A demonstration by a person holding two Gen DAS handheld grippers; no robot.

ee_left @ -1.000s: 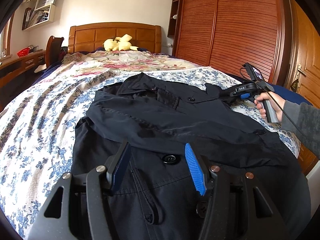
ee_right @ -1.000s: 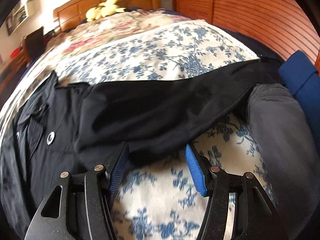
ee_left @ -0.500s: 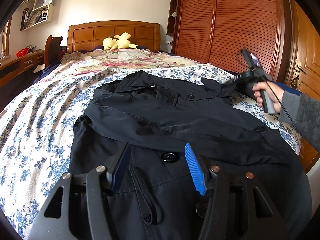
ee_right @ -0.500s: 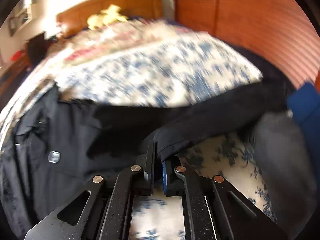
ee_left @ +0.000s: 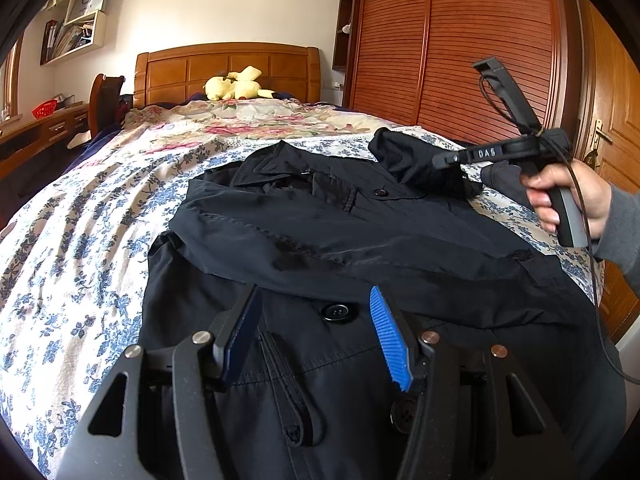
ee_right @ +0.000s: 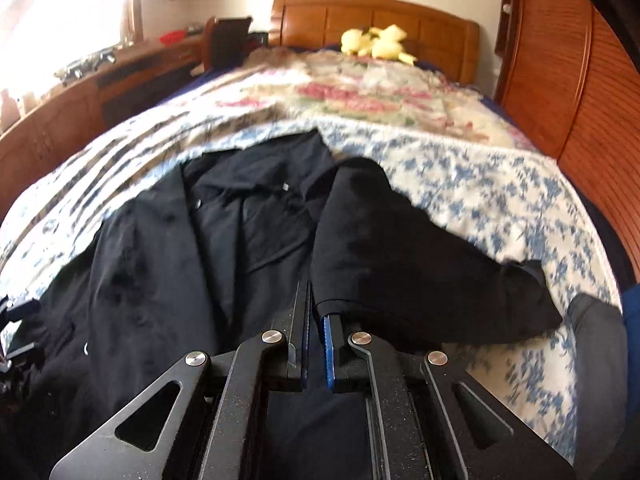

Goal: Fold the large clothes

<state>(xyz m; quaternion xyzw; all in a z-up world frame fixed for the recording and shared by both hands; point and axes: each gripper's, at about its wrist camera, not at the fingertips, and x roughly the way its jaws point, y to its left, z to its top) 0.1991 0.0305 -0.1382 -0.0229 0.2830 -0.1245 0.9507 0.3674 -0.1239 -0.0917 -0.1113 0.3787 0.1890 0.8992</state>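
Coat (ee_left: 360, 240), black, lies spread on the floral bed (ee_left: 80, 240). Right claw (ee_right: 316, 320) pinches its sleeve cuff (ee_right: 332, 304), lifted at two o'clock; left claw (ee_left: 316, 332) hangs spread over the front at six o'clock.

- Left hand-held gripper (ee_left: 316, 332): black frame with triangular cut-outs, silver round screws, ribbed blue pads (ee_left: 387, 338).
- Right hand-held gripper (ee_right: 316, 336): the same black build, white "DAS" lettering, grey handle, thin black cable.
- Grey sleeve (ee_left: 622, 228).
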